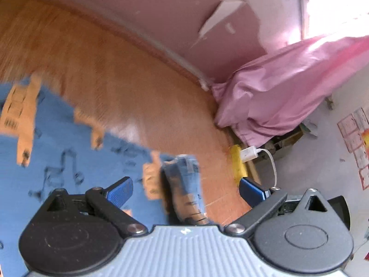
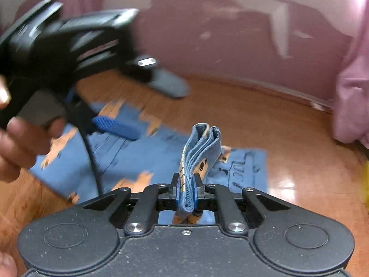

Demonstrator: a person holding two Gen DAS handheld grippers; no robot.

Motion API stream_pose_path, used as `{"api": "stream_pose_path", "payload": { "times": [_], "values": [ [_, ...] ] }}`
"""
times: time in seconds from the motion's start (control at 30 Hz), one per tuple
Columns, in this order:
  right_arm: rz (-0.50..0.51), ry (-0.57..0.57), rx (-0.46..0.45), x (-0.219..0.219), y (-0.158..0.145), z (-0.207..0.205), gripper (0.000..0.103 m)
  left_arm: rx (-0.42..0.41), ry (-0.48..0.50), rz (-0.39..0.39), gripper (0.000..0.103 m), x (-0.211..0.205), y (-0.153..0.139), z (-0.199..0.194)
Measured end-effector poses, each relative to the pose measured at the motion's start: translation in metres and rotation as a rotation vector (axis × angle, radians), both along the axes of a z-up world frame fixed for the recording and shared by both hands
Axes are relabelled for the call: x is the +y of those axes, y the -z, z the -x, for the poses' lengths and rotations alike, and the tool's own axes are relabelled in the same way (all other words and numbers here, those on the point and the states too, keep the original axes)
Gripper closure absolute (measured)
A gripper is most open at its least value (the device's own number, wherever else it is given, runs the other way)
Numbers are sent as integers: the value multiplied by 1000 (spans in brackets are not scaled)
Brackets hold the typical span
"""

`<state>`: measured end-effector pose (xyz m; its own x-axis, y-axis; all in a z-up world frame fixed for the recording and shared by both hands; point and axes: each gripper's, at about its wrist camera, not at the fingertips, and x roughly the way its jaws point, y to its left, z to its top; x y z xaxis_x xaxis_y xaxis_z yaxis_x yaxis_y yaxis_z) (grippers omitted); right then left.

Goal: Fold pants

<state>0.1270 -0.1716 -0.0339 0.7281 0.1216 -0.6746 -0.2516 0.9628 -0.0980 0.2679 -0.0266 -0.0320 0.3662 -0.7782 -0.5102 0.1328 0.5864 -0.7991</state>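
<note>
Pants (image 2: 147,159), blue with orange patches and dark line drawings, lie spread on my wooden table (image 2: 265,120), and only my right wrist view shows how they are held: my right gripper (image 2: 186,192) is clamped tight on a bunched fold of several layers, which stands upright out of the narrow gap and curls over at its top. From my left wrist view that same fold is a blurred, upright blue strip (image 1: 184,184) sitting between the spread blue pads (image 1: 121,192) of my left gripper (image 1: 185,190), touching neither; this gripper gapes wide and grips nothing. My right view also catches the left gripper from outside, a dark blurred body (image 2: 69,46) above the cloth at the upper left, with a hand (image 2: 20,143) on it and a black cable (image 2: 92,157) hanging down across the fabric; it hides part of the pants' far edge. My left view gives the room instead: a pink wall (image 1: 161,11) with peeling patches, a pink sheet (image 1: 288,87) draped over something beyond the table's far right corner, a yellow object (image 1: 238,164) at the table edge with a white charger (image 1: 249,153) and its cord, papers (image 1: 355,138) on the right-hand wall, and a bright window (image 1: 334,4). Both views are smeared, the left more so, so the print on the cloth is hard to read there.
</note>
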Motion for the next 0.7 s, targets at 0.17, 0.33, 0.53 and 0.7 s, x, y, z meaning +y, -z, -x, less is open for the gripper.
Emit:
{"api": "stream_pose_path", "payload": {
  "times": [0.17, 0.33, 0.53, 0.7],
  "values": [
    [38, -18, -7, 13, 20, 6, 88, 40, 8, -19, 9, -2, 21, -2],
    [50, -13, -18, 15, 21, 11, 67, 78, 26, -48, 20, -11, 27, -7],
    [43, 22, 5, 9, 26, 24, 58, 106, 28, -144, 49, -26, 30, -12],
    [59, 11, -11, 12, 28, 29, 74, 126, 21, -196, 89, -33, 30, -14]
  ]
}}
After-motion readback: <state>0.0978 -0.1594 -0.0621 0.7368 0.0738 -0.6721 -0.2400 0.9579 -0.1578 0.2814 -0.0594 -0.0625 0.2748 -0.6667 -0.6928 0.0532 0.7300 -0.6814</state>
